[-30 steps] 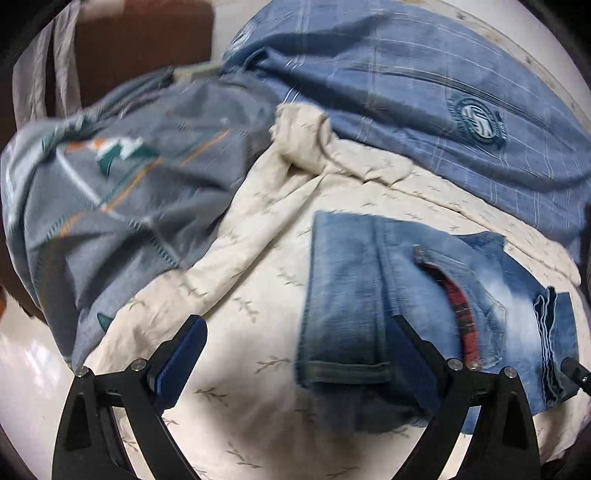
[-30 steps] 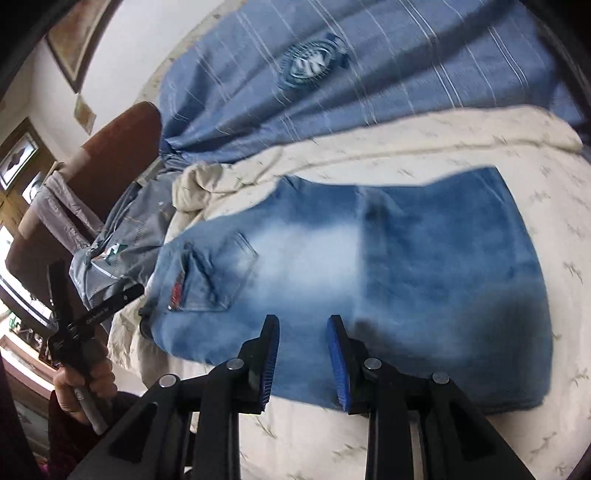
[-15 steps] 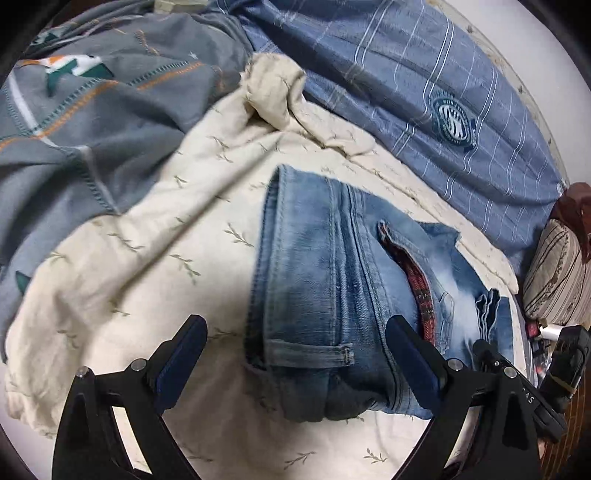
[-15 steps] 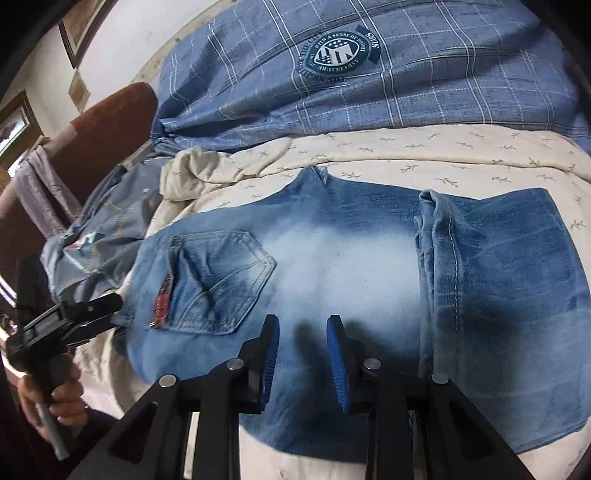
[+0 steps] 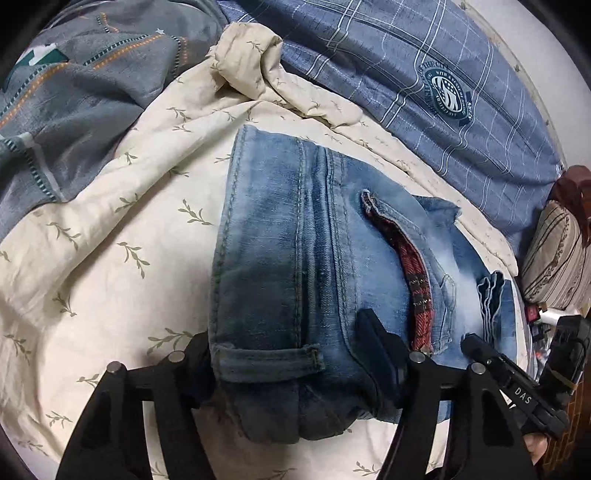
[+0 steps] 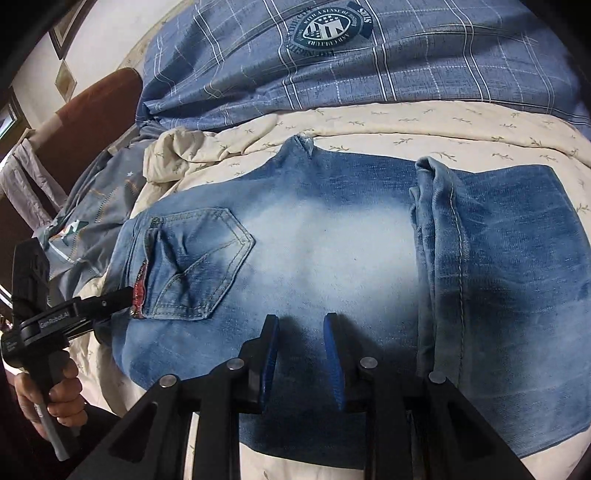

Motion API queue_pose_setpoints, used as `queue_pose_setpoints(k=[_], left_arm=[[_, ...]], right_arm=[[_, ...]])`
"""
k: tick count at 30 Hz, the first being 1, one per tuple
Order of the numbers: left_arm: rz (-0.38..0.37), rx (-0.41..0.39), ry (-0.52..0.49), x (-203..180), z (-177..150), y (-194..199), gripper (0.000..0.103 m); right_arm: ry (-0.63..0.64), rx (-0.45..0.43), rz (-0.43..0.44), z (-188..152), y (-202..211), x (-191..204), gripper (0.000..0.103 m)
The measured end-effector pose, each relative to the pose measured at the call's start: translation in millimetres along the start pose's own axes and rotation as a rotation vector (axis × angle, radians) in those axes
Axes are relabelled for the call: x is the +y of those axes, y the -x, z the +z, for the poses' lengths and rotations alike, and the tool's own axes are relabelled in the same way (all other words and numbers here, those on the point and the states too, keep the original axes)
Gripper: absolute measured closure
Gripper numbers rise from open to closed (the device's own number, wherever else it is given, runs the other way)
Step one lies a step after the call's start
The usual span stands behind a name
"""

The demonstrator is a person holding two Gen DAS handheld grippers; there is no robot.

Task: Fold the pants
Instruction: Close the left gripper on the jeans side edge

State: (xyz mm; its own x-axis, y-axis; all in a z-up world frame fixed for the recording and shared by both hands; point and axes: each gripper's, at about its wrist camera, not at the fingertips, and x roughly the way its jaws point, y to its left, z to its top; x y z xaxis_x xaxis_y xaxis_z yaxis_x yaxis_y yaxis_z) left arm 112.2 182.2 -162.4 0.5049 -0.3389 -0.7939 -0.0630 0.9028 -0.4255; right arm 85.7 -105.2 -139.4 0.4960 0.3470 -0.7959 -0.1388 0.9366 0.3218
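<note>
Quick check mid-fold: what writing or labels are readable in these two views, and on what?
"DAS": white letters on the right gripper, seen from the left wrist.
"GenRobot.AI", roughly: left gripper, small and only partly clear.
Round crest on the blue plaid bedding: "WITH A SENSE OF" partly readable, the rest too distorted.

Black tool, blue pads

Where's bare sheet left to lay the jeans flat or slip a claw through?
Bare cream sheet between the jeans and grey quilt; a narrow strip below the blue plaid cover. Crowded around the bunched sheet at the quilts.
</note>
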Motion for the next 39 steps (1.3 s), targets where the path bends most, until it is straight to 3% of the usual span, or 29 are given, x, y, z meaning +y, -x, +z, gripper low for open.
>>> queue_pose_setpoints(k=[2,6,8,11,12,14,16,22,26,33,35,36,39], left_arm=[[-0.010,-0.002,0.026,3.3,1.2,-0.9,0.029],[-0.060,-0.011,0.082,6.3,3.2,-4.5,0.005],[-0.045,-0.025,0.089,2.2,2.5,-7.4,0.003],[0.010,-0.029,0.014,-11.9,0.3,-12.7,0.003],[0.021,-0.034,0.002,-13.8,-0.1,-13.4,0.003],[0.027,-0.045,-0.015,-17.5,0.0,-12.6,0.019],[-0.014,-0.051,-0.012,-17.6,0.9,-10.4,0.045],[-0.036,-0.110,-0.040,-26.4,1.2,0.7,0.066],[-0.028,-0.159,-0.089,-38.6,-1.1,9.7,0.070],[-0.110,-0.241,-0.131,-51.7,-3.2,27.8,0.072],[-0.101,-0.252,-0.146,-54.6,-3.4,27.9,0.071],[-0.073,-0.247,-0.151,-57.1,-2.8,24.1,0.069],[0.015,-0.175,-0.106,-50.8,1.1,3.1,0.044]], right_arm=[[0.007,0.001,-0.001,-0.6,0.2,0.5,0.075],[0.015,0.003,-0.003,-1.1,0.2,0.4,0.075],[0.018,0.004,-0.005,-1.2,0.3,0.6,0.075],[0.023,0.004,-0.007,-1.1,0.2,1.1,0.075],[0.024,0.004,-0.007,-1.0,-0.1,1.3,0.075],[0.026,0.005,-0.005,-1.1,0.2,0.9,0.075],[0.029,0.005,-0.002,-1.5,0.8,0.6,0.075],[0.052,0.007,-0.002,-2.6,1.5,1.1,0.076],[0.070,0.010,-0.008,-3.2,1.6,2.8,0.076],[0.087,0.019,-0.002,-2.6,2.3,1.9,0.076],[0.089,0.021,0.002,-3.1,3.0,1.2,0.076],[0.090,0.022,0.003,-3.8,3.4,1.2,0.076],[0.095,0.023,0.005,-4.1,4.1,0.8,0.076]])
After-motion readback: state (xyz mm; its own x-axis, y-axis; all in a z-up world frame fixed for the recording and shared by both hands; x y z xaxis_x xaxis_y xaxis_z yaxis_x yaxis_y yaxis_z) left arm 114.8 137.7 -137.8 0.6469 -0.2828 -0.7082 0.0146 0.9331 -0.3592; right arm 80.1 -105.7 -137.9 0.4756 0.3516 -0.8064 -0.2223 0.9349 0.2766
